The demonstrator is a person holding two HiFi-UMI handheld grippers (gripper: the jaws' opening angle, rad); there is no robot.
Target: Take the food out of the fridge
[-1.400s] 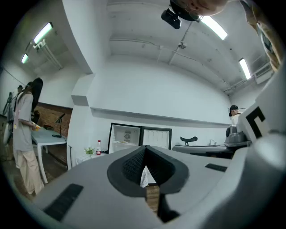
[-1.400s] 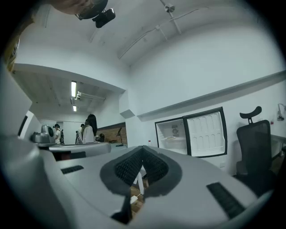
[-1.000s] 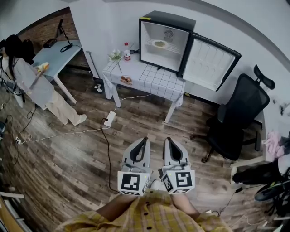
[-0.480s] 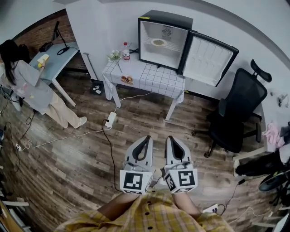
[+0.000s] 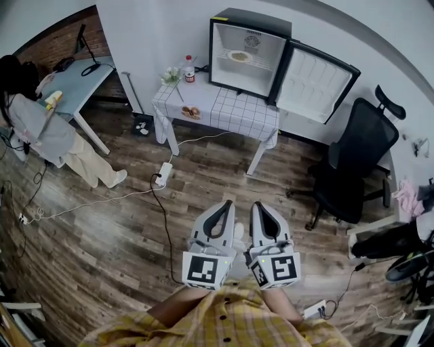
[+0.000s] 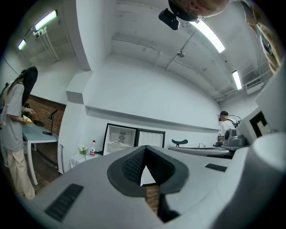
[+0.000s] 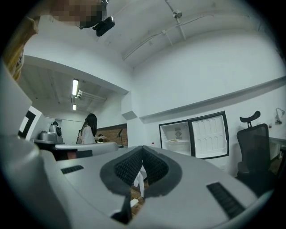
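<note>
Plate of food (image 5: pixel 239 56) on upper shelf of open fridge (image 5: pixel 254 22), well apart at 12 o'clock; left gripper (image 5: pixel 222 207) and right gripper (image 5: pixel 258 207) side by side, pointing that way, jaws together, empty; neither looks nearer.

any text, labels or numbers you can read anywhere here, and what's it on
No text is legible.
The round sticker inside the fridge: too small to read.
Red label on the bottle: too small to read.
The yellow tag on the fridge's top corner: too small.
The cubes on left gripper and right gripper: square patterns, no words.
</note>
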